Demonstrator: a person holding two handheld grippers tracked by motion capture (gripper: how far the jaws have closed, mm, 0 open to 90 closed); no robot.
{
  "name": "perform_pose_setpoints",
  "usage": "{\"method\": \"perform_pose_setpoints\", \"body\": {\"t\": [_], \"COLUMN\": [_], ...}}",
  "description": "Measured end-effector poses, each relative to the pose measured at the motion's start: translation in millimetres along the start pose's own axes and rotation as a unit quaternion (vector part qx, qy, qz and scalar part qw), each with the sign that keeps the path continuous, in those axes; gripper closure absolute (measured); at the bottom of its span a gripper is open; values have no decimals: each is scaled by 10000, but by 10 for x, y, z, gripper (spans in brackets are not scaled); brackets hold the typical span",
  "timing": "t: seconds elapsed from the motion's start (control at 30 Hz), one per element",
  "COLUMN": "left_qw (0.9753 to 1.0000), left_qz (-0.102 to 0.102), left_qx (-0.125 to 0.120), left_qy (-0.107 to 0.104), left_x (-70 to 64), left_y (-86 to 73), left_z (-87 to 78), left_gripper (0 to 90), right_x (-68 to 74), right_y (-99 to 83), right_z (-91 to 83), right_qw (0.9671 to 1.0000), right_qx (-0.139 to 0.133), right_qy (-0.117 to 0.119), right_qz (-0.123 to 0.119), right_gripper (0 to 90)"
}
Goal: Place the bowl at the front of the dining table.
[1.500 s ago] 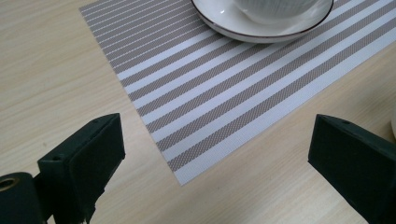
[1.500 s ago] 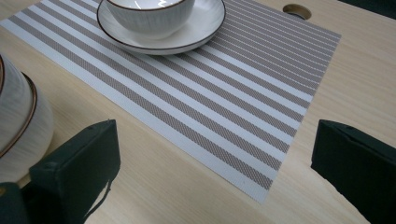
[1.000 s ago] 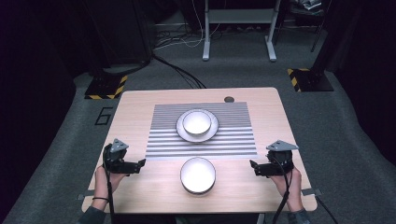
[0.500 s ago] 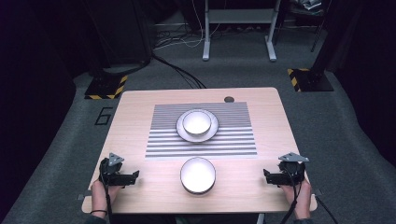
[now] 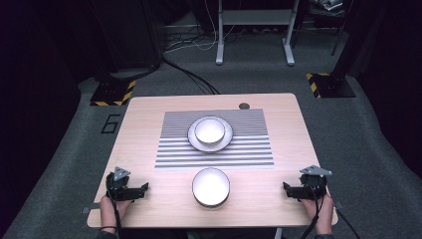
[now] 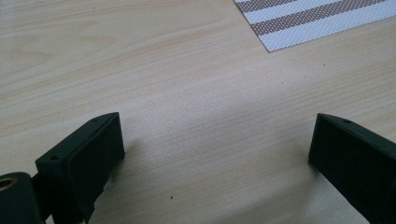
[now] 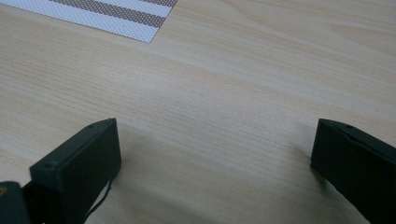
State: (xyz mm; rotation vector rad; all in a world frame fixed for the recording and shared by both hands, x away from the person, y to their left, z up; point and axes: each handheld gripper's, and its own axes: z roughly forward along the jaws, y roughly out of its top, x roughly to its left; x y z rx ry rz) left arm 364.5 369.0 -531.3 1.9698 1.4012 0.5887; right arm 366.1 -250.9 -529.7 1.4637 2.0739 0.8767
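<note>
Left hand-held gripper (image 5: 142, 189): we see it at the lower left of the high view, jaws spread wide over bare surface (image 5: 149, 149), holding nothing.
Near bowl (image 5: 211, 186): lower centre, on the wood just below the striped mat (image 5: 249, 149), between our two tools and apart from both.
Far bowl (image 5: 209, 131): centre, sitting in a plate (image 5: 226, 141) on the mat.
Right hand-held gripper (image 5: 287, 188): lower right, jaws wide apart, empty.
</note>
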Motion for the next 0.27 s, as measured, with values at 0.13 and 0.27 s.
{"method": "perform_pose_setpoints", "body": {"t": [0.13, 0.27], "left_qw": [10000, 10000], "left_qz": [-5, 26], "left_qx": [-22, -17], "left_qy": [1, -40], "left_x": [4, 36], "left_y": [6, 35], "left_z": [10, 40], "left_gripper": [32, 31], "right_x": [9, 15], "right_y": [6, 13], "right_z": [8, 17], "right_qw": [10000, 10000], "right_qx": [4, 16], "right_qy": [-3, -18], "right_qz": [10, 34], "right_gripper": [0, 0]}}
